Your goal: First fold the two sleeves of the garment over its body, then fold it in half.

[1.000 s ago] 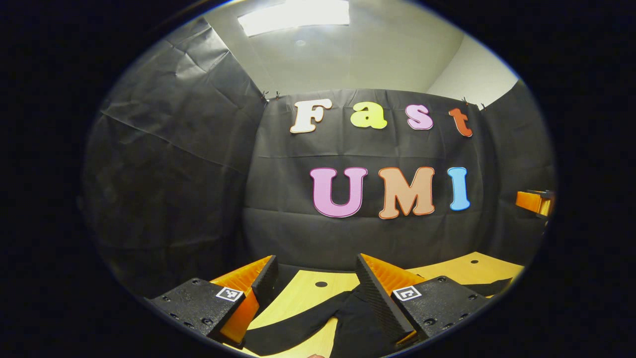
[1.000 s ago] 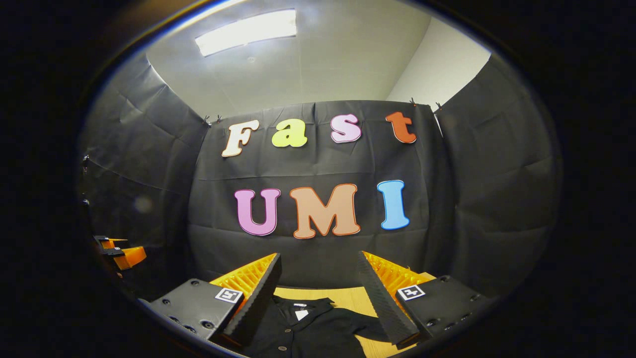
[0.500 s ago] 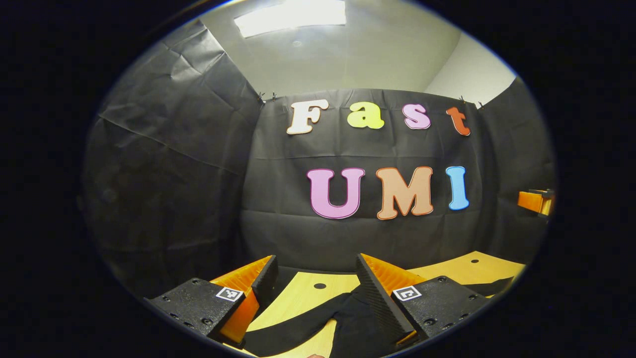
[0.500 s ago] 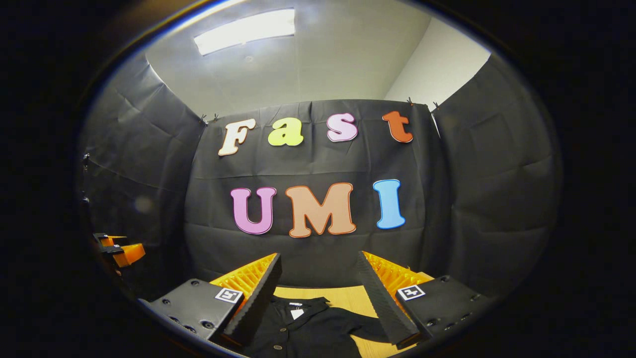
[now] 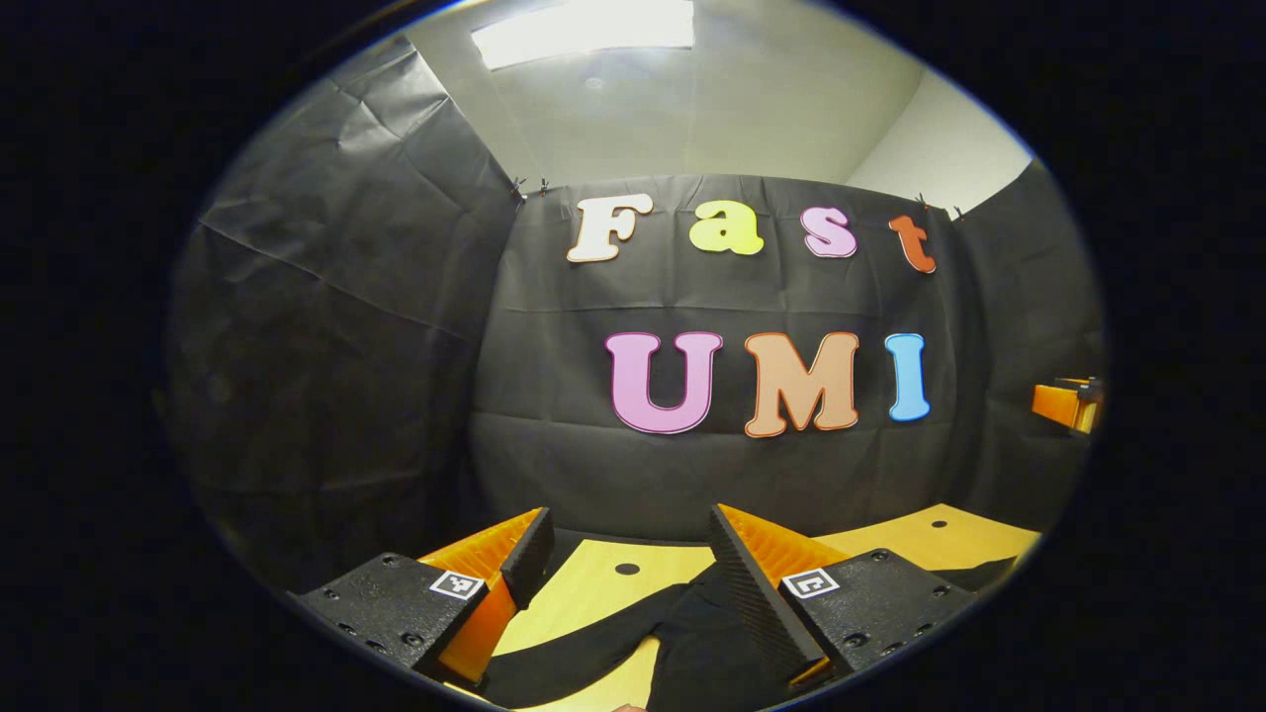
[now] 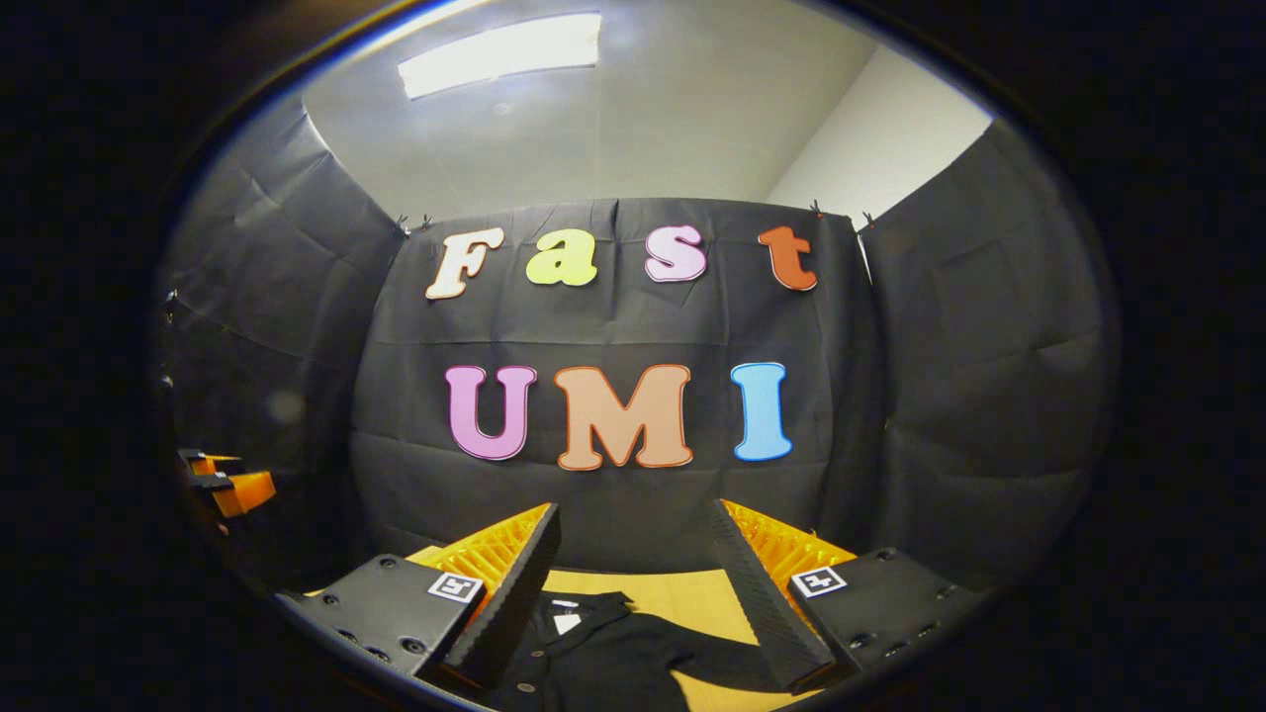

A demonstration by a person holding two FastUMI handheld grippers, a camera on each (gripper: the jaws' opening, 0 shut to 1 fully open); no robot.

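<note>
A black garment [image 6: 603, 661] lies flat on the wooden table [image 6: 682, 593], collar with a white tag [image 6: 567, 623] toward the far wall and buttons down its front. In the left gripper view one sleeve [image 5: 574, 661] stretches out left from the garment's body [image 5: 702, 633]. My left gripper [image 5: 628, 516] hovers open above that sleeve, touching nothing. Over the collar area my right gripper [image 6: 634, 512] also stands open, holding nothing. Each view catches the other gripper far off: the right gripper [image 5: 1063, 403] and the left gripper [image 6: 226, 485].
The pale table [image 5: 593, 593] has a small round hole [image 5: 626, 569] near its far edge and another [image 5: 943, 517] at the right. Black cloth walls close the booth at the back and sides. A ceiling light shines overhead.
Both grippers stay open and barely shift. The right gripper view has swung slightly right, so the garment's collar sits a little further left and lower between its fingers.
</note>
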